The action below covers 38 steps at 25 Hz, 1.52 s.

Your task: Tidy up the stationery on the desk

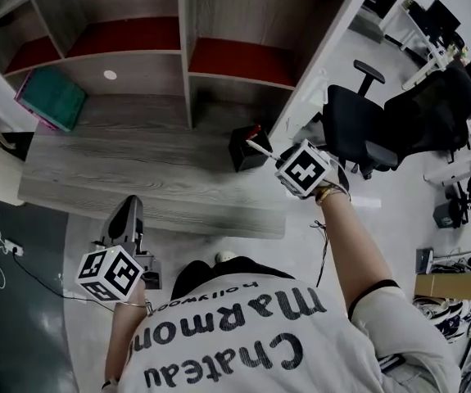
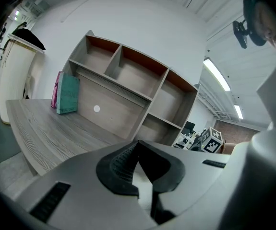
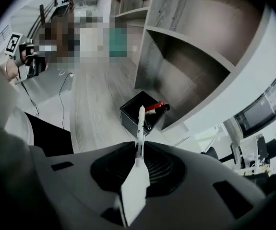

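Right gripper [image 3: 140, 150] pinches pen [image 3: 140, 121]; holder [image 3: 129, 116] at desk [image 3: 90, 104] edge

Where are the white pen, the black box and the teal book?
white pen [image 3: 139, 123]: right gripper view, mid-shaft.
black box [image 3: 127, 120]: right gripper view, front wall.
teal book [image 2: 68, 95]: left gripper view, front cover.

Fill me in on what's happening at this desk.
A person is tidying a grey wood-grain desk. The right gripper has its fingers closed on a slim white pen, aimed at the black square pen holder beside the shelf unit, where a red marker already sits. The left gripper hangs back, shut and empty.
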Available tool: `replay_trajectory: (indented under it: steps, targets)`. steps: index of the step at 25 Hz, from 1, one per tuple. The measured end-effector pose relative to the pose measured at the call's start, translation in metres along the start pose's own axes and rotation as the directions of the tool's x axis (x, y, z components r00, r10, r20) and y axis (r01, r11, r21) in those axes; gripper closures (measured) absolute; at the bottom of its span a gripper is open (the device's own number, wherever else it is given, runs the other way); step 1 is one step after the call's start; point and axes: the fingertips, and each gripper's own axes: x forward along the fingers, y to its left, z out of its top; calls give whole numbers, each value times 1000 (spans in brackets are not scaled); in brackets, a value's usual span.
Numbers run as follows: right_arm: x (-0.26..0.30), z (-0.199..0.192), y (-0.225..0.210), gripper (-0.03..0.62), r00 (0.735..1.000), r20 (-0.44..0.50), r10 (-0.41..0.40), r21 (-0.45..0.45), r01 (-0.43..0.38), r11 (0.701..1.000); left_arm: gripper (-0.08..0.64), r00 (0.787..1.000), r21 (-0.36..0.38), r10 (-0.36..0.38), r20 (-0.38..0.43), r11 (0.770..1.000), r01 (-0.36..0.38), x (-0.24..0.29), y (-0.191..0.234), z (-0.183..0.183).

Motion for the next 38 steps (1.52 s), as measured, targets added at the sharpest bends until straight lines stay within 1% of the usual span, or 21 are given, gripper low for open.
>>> replay_trajectory:
  steps: [3,7,11,20,23,27,31,35,38]
  targets:
    - [3,0,0,526,997,-68,24,-63,-28,998,545,1000,2,7,-2,1000,-7,0,-1,-1]
    - [8,5,-9,526,992,-125,-14,-152,-6,988,545,1000,3,24,-3,1000,-24,-3,2,-3]
    - [9,16,-7,525,990,-139,-32,-191,5,982,545,999,0,42,7,999,-42,-11,7,0]
    - [11,29,-8,525,991,-131,-37,-187,12,982,545,998,-8,62,11,998,-62,-20,15,-1]
    - [11,30,-5,525,989,-143,-19,-181,-7,983,545,998,-13,68,13,998,-68,-23,19,-1]
    - [15,25,-8,525,984,-177,-21,-173,-10,985,545,997,-15,75,19,997,-75,-26,23,0]
    - [19,27,-8,525,982,-187,-4,-147,-24,989,545,997,-18,81,22,997,-80,-27,28,2]
    - [22,34,-10,523,981,-191,-20,-154,-10,988,545,996,-23,87,23,996,-87,-27,33,4]
    - [27,39,-7,523,982,-187,-2,-149,-27,988,545,995,-30,96,26,995,-95,-28,37,6]
